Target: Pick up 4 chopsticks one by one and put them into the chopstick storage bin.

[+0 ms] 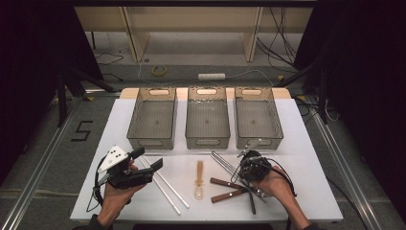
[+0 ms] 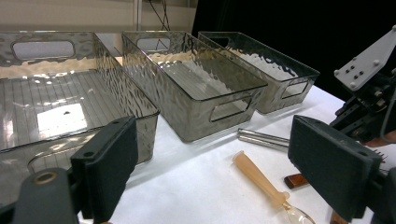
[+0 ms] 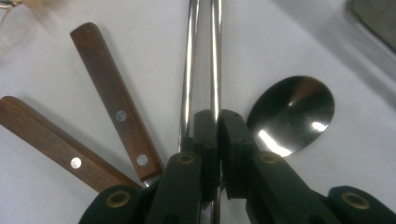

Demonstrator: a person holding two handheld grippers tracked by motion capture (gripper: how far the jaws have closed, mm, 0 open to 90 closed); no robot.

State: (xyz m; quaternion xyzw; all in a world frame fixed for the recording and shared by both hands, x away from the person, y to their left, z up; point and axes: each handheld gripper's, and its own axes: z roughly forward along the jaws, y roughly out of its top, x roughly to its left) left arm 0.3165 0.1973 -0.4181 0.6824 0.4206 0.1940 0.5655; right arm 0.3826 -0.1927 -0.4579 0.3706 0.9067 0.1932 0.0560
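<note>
Sorting has hardly begun: your right gripper (image 3: 218,122) is pinched narrow on one metal chopstick (image 3: 215,56) lying on the table near the right bin (image 1: 257,120), your left gripper (image 1: 143,163) waits wide open, and all three bins are empty.

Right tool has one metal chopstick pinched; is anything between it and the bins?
Nothing visible. The right tool is shut on one metal chopstick; only bare white table separates it from the right bin, whose top is open.
</note>
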